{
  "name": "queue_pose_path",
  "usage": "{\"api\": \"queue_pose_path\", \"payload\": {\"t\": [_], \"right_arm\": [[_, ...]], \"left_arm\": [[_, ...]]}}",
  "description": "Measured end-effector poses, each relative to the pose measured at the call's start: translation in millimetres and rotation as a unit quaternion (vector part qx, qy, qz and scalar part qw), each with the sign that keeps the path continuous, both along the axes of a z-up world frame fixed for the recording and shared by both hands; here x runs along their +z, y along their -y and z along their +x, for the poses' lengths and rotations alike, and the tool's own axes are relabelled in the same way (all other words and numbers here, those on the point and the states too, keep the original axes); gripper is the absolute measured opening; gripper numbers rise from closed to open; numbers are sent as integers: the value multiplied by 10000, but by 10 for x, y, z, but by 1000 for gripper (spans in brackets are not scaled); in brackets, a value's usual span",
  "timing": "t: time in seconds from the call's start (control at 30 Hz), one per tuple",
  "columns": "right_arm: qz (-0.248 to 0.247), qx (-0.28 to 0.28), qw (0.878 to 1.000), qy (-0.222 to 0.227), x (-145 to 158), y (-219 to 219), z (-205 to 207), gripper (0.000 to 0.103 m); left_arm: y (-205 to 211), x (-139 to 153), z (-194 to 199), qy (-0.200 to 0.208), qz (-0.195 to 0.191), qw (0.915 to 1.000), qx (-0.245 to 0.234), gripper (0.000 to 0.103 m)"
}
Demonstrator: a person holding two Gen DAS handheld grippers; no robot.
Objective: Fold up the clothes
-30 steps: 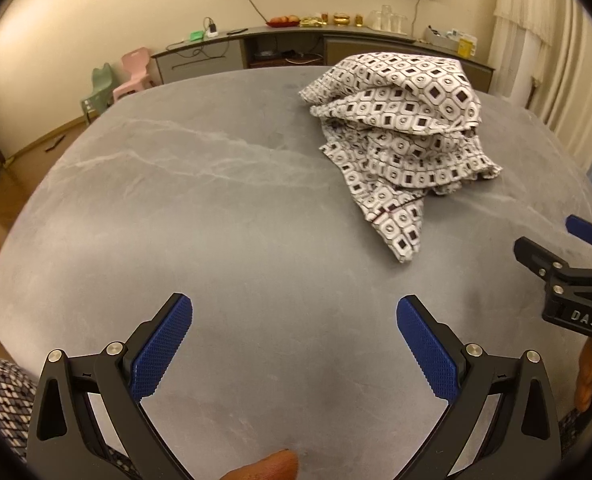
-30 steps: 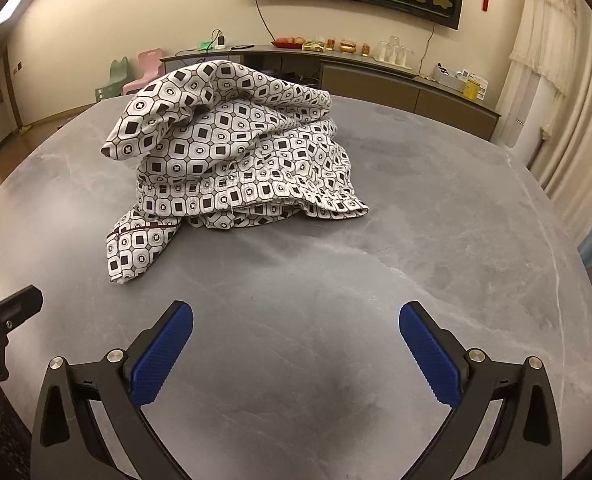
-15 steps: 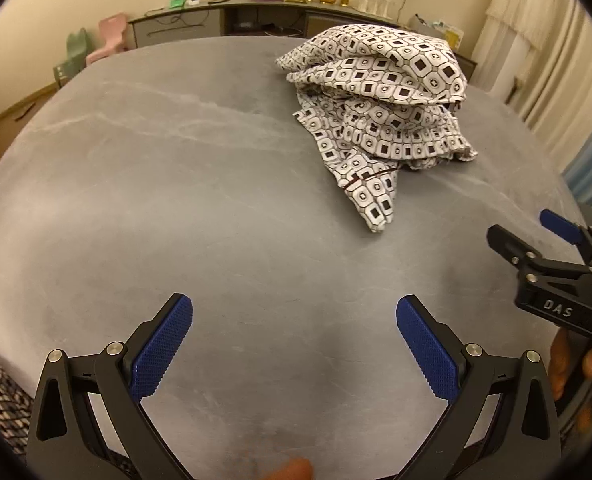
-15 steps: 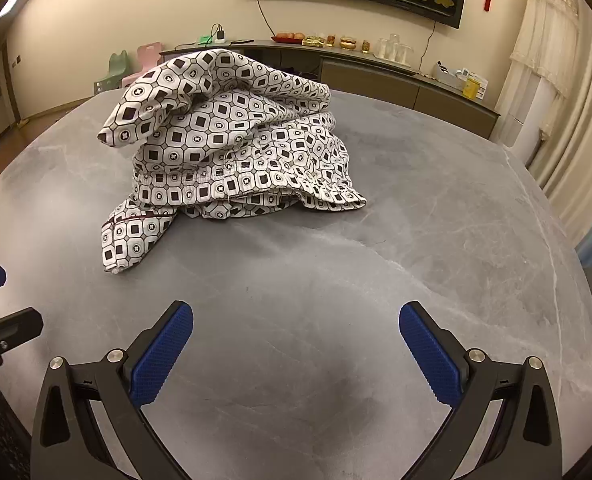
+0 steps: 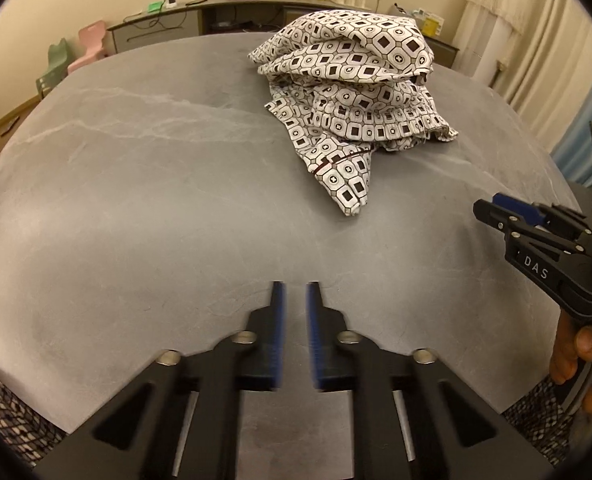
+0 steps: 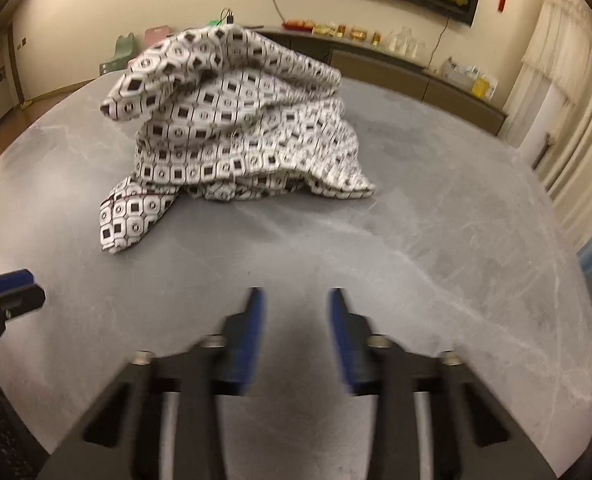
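Observation:
A crumpled white garment with a black square pattern lies heaped on the grey marble table, with one corner trailing toward me. It also shows in the right wrist view. My left gripper hovers over the near table, well short of the garment; its blue pads are almost together with a narrow gap and hold nothing. My right gripper is also short of the garment, its pads blurred, a moderate gap apart, empty. The right gripper shows at the right edge of the left wrist view.
A low sideboard with bottles and boxes stands along the far wall. Small pink and green chairs stand at the back left. Curtains hang at the right. The table edge curves close below both grippers.
Both grippers were wide open and have closed most of the way, still empty. The right one is blurred with motion. The garment has not moved.

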State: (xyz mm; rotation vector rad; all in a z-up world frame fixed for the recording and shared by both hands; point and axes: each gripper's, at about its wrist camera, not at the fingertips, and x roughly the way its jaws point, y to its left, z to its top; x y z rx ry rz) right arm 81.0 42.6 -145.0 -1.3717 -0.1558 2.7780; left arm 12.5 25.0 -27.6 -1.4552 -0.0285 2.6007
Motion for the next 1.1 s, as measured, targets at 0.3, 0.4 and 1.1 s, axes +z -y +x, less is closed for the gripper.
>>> {"api": "queue_pose_path", "payload": {"t": [0.3, 0.4, 1.1], "right_arm": [[192, -14, 9998, -90, 32, 8, 15, 6], [208, -22, 9998, -50, 14, 10, 0, 6], [427, -210, 9989, -34, -10, 11, -86, 66]], "left_arm": [[-24, 8, 22, -149, 19, 9999, -80, 1], [-17, 12, 9, -162, 28, 9999, -54, 0], [-272, 56, -857, -332, -101, 9994, 16, 75]]}}
